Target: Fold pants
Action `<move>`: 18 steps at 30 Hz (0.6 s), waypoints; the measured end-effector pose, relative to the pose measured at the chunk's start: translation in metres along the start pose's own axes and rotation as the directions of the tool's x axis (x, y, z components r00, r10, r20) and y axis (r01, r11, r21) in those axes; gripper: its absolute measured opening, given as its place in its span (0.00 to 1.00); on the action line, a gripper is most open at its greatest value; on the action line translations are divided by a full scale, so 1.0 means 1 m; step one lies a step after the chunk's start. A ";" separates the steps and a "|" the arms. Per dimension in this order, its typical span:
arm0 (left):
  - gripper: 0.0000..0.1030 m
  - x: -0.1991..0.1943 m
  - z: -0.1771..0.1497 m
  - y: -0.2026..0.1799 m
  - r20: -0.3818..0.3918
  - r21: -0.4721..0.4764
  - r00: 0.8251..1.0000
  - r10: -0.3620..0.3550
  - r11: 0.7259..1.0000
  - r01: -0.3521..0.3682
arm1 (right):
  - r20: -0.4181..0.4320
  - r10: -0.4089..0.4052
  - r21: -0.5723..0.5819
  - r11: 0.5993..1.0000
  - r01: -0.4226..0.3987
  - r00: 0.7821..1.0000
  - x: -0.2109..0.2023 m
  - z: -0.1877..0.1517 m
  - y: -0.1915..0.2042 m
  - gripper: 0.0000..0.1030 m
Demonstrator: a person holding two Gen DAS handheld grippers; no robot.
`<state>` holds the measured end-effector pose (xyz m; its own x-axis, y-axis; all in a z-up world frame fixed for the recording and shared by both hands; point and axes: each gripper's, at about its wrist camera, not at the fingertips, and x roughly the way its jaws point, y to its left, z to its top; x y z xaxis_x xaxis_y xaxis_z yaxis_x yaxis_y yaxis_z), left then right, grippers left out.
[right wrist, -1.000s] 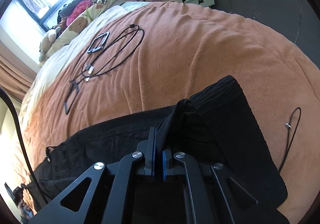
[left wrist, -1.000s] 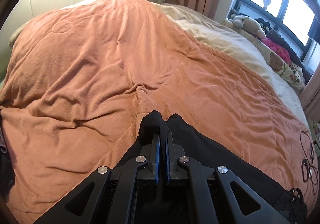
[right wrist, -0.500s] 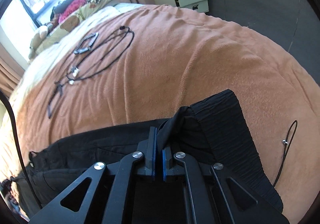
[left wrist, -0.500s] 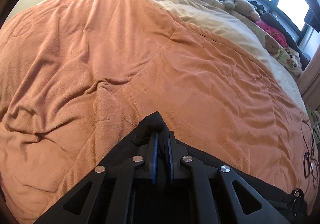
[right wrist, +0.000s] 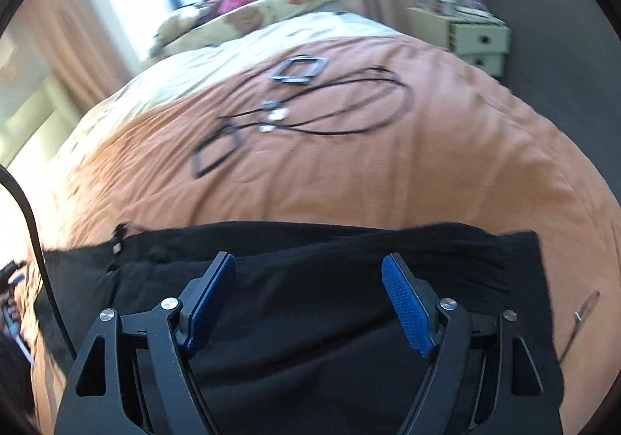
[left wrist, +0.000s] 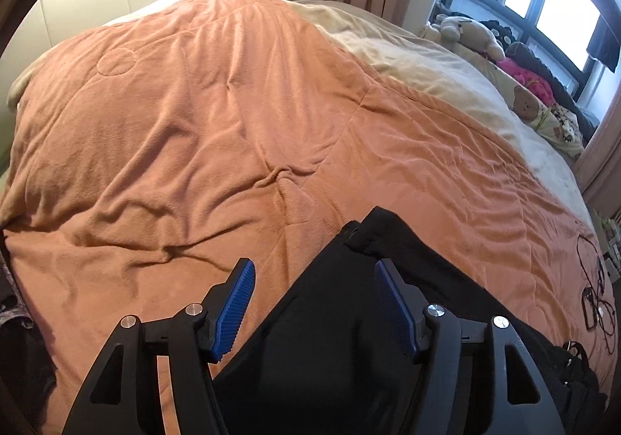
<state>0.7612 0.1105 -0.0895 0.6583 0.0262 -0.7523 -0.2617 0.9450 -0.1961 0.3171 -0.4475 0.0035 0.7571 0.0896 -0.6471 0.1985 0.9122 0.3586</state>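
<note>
Black pants [left wrist: 349,318] lie flat on the orange blanket [left wrist: 233,124] of a bed. In the left wrist view my left gripper [left wrist: 314,299] is open, its blue pads apart above one corner of the pants, holding nothing. In the right wrist view the pants [right wrist: 310,299] lie as a wide folded band across the blanket [right wrist: 349,171]. My right gripper [right wrist: 308,299] is open above them, empty. This view is blurred by motion.
Black cables and two square frames [right wrist: 302,101] lie on the blanket beyond the pants. Stuffed toys and clothes [left wrist: 504,54] line the window side. A cream nightstand [right wrist: 477,42] stands at the far right. A thin cord [right wrist: 578,322] lies by the pants' right edge.
Both grippers were shut on pinched pants fabric; now both are open and the fabric lies flat on the blanket. The right camera has swung and tilted up.
</note>
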 end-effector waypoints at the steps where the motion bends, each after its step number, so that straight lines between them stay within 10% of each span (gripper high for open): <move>1: 0.64 -0.004 -0.003 0.004 -0.002 0.007 1.000 0.009 1.000 -0.009 | -0.013 0.020 -0.035 0.999 -0.020 1.000 0.002 0.000 0.011 0.75; 18: 0.64 -0.045 -0.068 0.044 -0.110 0.028 0.994 0.024 0.999 -0.022 | -0.232 0.135 -0.477 0.847 -0.234 0.963 0.080 0.018 0.122 0.68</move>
<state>0.6716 0.1285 -0.1068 0.5701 0.0134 -0.8214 -0.2557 0.9531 -0.1620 0.4131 -0.3360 0.0072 0.6115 0.3021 -0.7313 -0.3056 0.9427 0.1339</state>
